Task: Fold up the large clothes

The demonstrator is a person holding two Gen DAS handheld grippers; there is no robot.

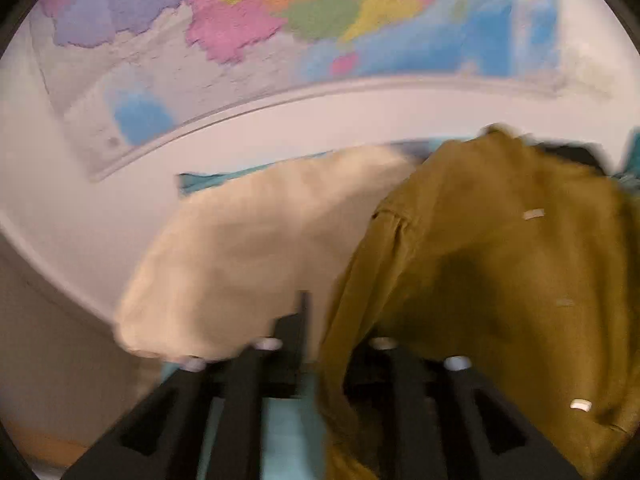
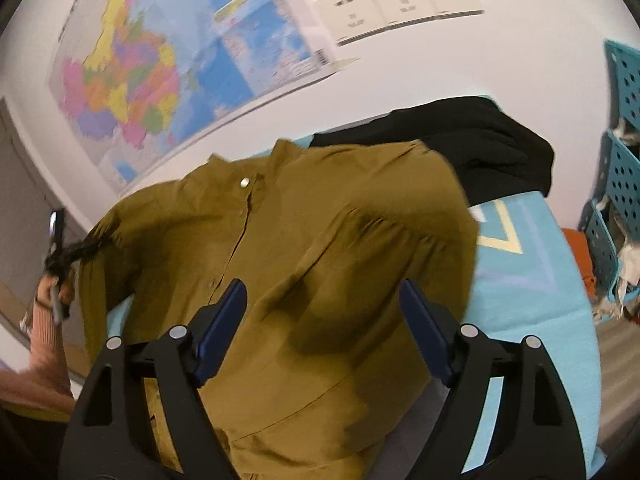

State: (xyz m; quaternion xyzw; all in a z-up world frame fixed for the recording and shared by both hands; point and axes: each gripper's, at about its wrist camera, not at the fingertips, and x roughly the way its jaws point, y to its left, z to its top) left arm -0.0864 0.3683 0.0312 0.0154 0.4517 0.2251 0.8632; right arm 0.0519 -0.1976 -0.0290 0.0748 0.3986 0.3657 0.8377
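Both grippers: our right gripper (image 2: 322, 320) gapes empty over the olive button-front cotton shirt (image 2: 320, 248); our left gripper's (image 1: 320, 344) grip is too blurred to tell; next we pinch a sleeve to fold.

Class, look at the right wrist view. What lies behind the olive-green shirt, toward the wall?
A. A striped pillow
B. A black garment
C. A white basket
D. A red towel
B: a black garment lies just beyond the olive-green shirt, below the wall map.

A home room — wall map (image 2: 168, 80), wall sockets (image 2: 400, 4), storage baskets (image 2: 624, 168).
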